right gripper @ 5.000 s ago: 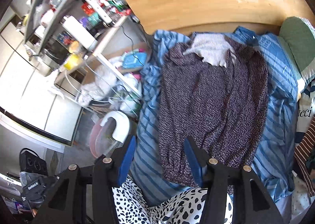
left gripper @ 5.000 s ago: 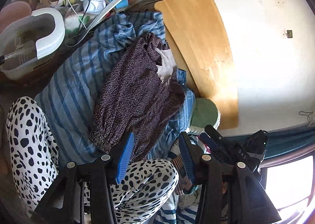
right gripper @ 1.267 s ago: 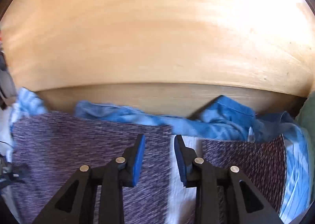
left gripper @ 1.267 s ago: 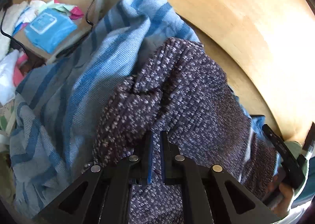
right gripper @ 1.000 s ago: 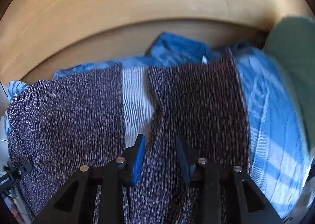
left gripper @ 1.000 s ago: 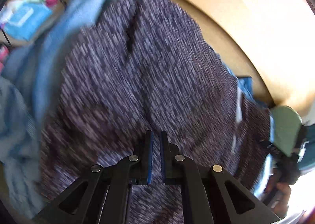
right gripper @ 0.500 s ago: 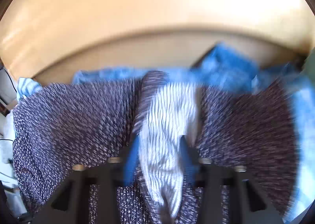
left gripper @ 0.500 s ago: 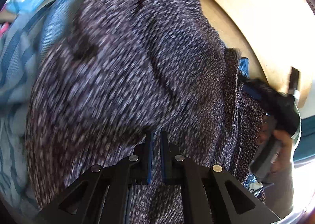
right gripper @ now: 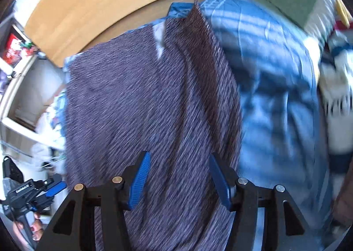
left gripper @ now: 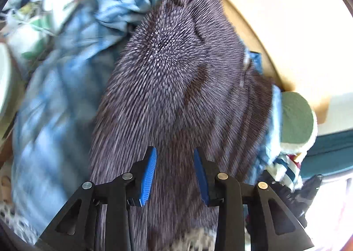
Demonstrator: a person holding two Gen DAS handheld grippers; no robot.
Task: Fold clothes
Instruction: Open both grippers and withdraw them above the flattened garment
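Left wrist view: the left tool is opening, its jaws clear of the dark speckled knit garment it pinched a moment ago. That garment lies on the blue striped bedsheet. The right tool is widening too, empty, so the fold looks laid.

The left gripper points steeply downward, its jaws opening, blue pads apart with nothing pinched between them; the right gripper tilts down likewise, its jaws opening wider, also empty; a hand grips the left gripper's handle, seen from the right wrist.
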